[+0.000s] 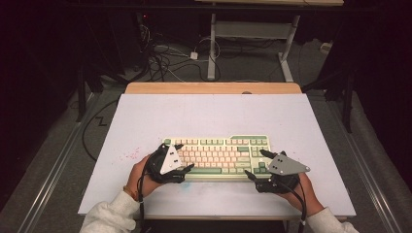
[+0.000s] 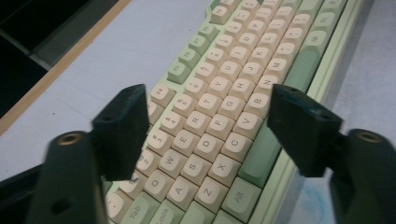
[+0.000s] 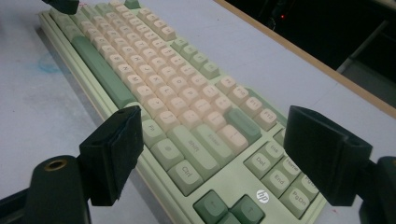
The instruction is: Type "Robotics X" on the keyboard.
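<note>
A cream and green keyboard [image 1: 218, 155] lies flat near the front of the white board [image 1: 209, 114]. My left gripper [image 1: 184, 156] hovers over the keyboard's left end, jaws spread wide. In the left gripper view the letter keys [image 2: 219, 116] show between the two black jaws of the left gripper [image 2: 208, 100], and nothing is pinched. My right gripper [image 1: 255, 163] stands at the keyboard's right end, also open. In the right gripper view the jaws of the right gripper [image 3: 212, 119] frame the Shift and Enter keys of the keyboard [image 3: 154, 79], with no pad pressing on it.
The white board rests on a wooden table [image 1: 214, 88]. Pink specks [image 1: 130, 155] mark the board left of the keyboard. Cables [image 1: 160, 58] and another table's legs [image 1: 212, 48] stand on the floor beyond the far edge.
</note>
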